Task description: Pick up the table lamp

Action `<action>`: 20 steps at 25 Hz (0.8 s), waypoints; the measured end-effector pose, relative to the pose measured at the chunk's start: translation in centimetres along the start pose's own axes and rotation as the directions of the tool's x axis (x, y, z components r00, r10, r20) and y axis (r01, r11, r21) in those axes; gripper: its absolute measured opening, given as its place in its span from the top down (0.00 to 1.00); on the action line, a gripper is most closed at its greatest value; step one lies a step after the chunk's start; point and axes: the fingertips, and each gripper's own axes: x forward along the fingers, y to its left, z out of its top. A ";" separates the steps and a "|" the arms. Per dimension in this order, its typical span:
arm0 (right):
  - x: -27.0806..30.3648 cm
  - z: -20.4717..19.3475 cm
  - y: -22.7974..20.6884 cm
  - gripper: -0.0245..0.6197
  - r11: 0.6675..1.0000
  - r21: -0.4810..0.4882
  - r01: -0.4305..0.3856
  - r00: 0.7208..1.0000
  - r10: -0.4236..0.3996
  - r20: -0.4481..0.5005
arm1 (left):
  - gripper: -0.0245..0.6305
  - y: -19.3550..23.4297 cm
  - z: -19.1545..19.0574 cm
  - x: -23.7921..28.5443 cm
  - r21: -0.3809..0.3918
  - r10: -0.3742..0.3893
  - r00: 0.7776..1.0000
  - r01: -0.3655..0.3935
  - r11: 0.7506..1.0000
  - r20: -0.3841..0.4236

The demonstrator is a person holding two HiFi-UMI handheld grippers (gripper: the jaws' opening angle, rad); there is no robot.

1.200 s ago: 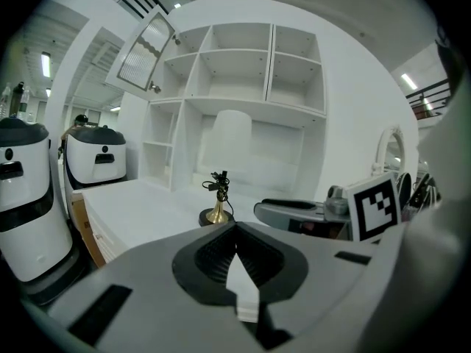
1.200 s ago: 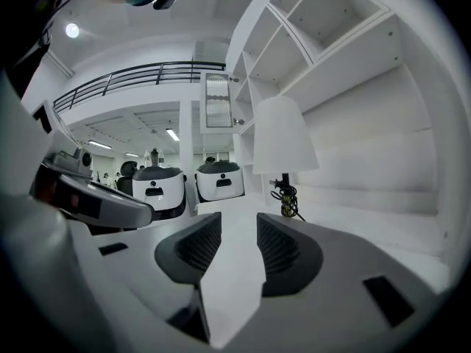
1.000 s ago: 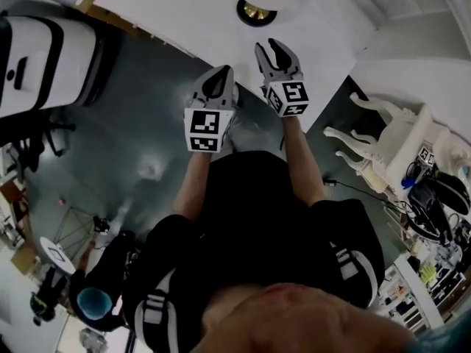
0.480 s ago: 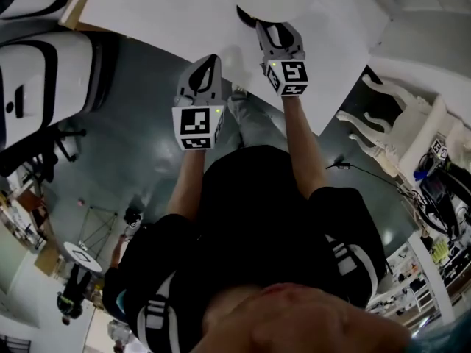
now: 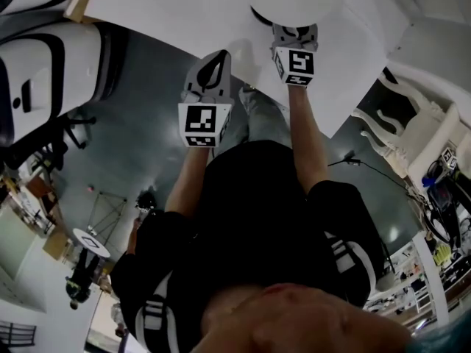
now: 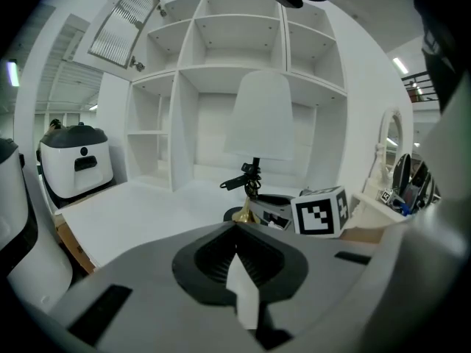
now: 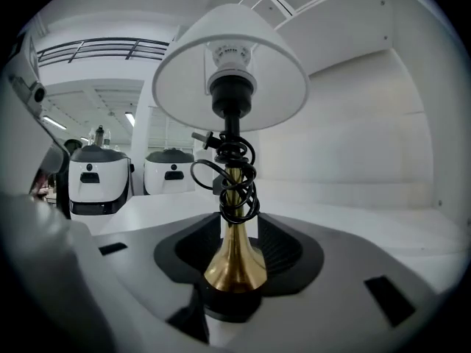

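Right gripper [image 7: 238, 230] is wide, jaws on either side of the table lamp [image 7: 234, 197] at its brass foot, pads not pressing; the lamp stands upright on the white desk [image 7: 368, 219], black cord [image 7: 237, 171] coiled round the stem; left gripper [image 6: 235, 230] pinched narrow, empty, nearer and to the left.

Head view looks steeply down — both gripper views face the lamp [image 7: 234, 169], the right apparently nearest.

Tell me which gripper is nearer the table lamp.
Right. The right gripper has its open jaws either side of the table lamp; the left gripper sits farther back, with the lamp ahead of its tips.
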 end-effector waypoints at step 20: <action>4.2 -1.7 0.6 0.76 0.998 0.060 -0.016 0.983 0.027 -0.182 | 0.95 1.2 0.7 -0.9 0.049 -0.019 0.999 0.021 0.999 -0.037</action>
